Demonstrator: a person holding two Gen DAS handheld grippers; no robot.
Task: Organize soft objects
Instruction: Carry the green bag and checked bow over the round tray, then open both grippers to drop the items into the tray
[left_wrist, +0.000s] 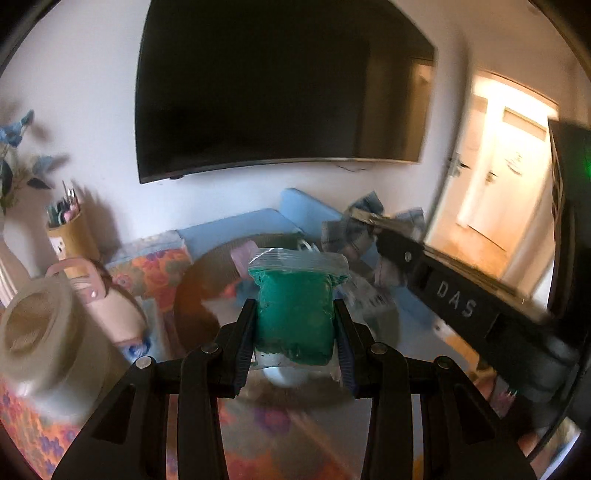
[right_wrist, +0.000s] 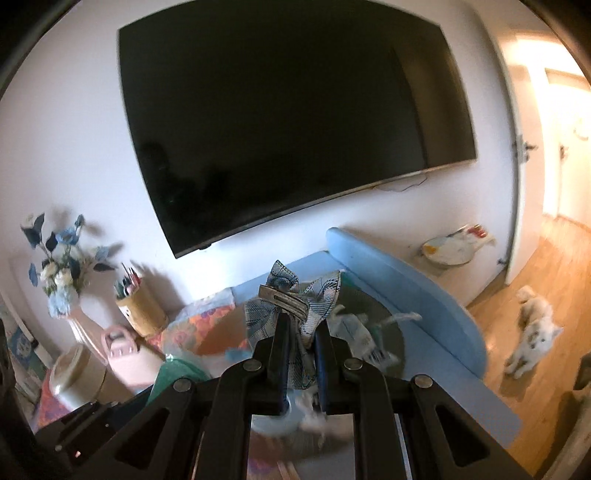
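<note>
My left gripper (left_wrist: 294, 315) is shut on a clear zip bag of green soft stuff (left_wrist: 294, 310) and holds it up above a round glass table (left_wrist: 192, 295). My right gripper (right_wrist: 303, 332) is shut on a blue-grey patterned fabric bow with a metal clip (right_wrist: 295, 299), also held up over the table. The right gripper and its bow (left_wrist: 373, 221) show at the right of the left wrist view. The green bag (right_wrist: 177, 373) shows at the lower left of the right wrist view.
A black TV (left_wrist: 280, 88) hangs on the wall ahead. A blue bench (right_wrist: 399, 291) curves behind the table. A floral cushion (left_wrist: 155, 266), pink bag (left_wrist: 110, 295), pen holder (right_wrist: 140, 306), flower vase (right_wrist: 62, 280) and tape roll (left_wrist: 37, 325) sit left. A white dog (right_wrist: 532, 328) lies on the floor right.
</note>
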